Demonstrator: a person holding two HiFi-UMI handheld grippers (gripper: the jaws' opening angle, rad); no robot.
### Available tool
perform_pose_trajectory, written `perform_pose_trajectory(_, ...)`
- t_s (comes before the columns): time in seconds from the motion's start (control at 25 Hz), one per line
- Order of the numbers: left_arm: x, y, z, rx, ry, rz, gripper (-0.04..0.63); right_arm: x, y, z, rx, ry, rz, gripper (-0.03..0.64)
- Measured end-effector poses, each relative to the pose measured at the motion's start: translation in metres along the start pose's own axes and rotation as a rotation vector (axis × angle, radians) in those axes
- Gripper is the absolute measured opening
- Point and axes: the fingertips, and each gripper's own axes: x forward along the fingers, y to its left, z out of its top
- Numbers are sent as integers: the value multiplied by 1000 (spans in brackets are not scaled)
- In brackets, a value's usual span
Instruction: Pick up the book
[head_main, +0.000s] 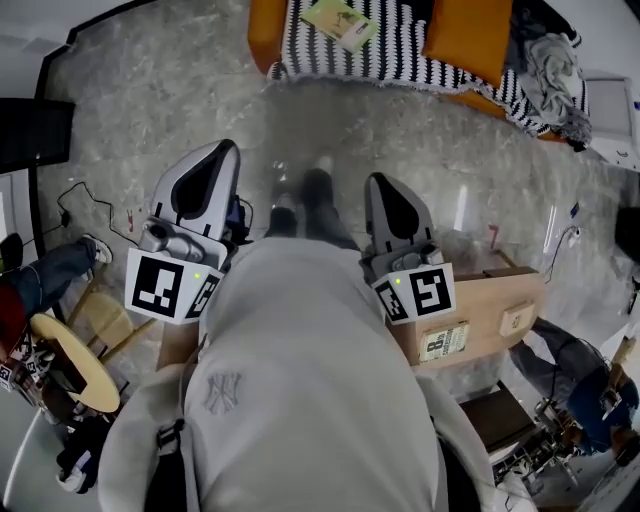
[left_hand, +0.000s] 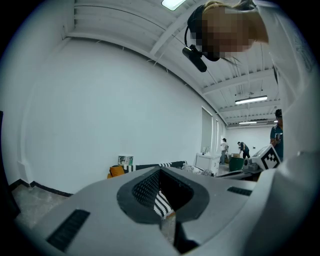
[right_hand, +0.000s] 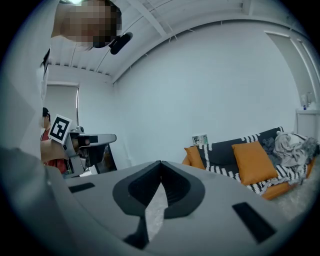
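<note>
We hold one hand-held gripper in each hand, both well short of the sofa.

1. Left hand-held gripper (head_main: 226, 150) (left_hand: 160, 170): in the left gripper view the two jaws meet at their tips. Nothing is clamped between them. Through the window behind the tips we see only a distant strip of the striped blanket (left_hand: 162, 202).
2. Right hand-held gripper (head_main: 377, 182) (right_hand: 160, 162): in the right gripper view the jaws are fully closed, tip against tip. They hold nothing and touch nothing; the pale floor (right_hand: 152, 210) shows through the window behind them.
3. The book (head_main: 340, 22) (right_hand: 200, 140) has a green cover. It rests on the striped blanket on the orange sofa (head_main: 262, 30), at the far side of the floor from us, well apart from both hand-held grippers. An orange cushion (head_main: 466, 35) sits to its right, and a heap of grey clothes (head_main: 548, 70) lies beyond that.

Limits of view:
- The top edge of the head view cuts off the sofa and one end of the book.
- The print on the book cover is too small to read.
- Our grey sweatshirt (head_main: 300, 390) fills the lower middle of the head view and hides both hands and the floor under them.
- The wooden box (head_main: 480, 310) beside the right hand-held gripper is partly covered by its marker cube.
- Seated people at the left and right edges are cut off by the frame.
</note>
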Motion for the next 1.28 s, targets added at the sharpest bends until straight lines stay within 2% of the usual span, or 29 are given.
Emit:
perform_pose_trajectory(0.52, 111, -6, 30, 26, -37, 2, 9, 46, -104, 41, -8, -17, 12, 17)
perform_pose_trajectory(0.76, 136, -6, 34, 24, -47, 14, 9, 55, -125, 48, -9, -15, 24, 17)
perform_pose_trajectory(0.96, 154, -11, 32, 14, -43, -9, 9, 62, -144, 51, -5, -9, 21, 17)
perform_pose_trajectory(1.28, 192, 19, 35, -8, -35, -3, 9, 99, -165, 54, 16, 22, 12, 17)
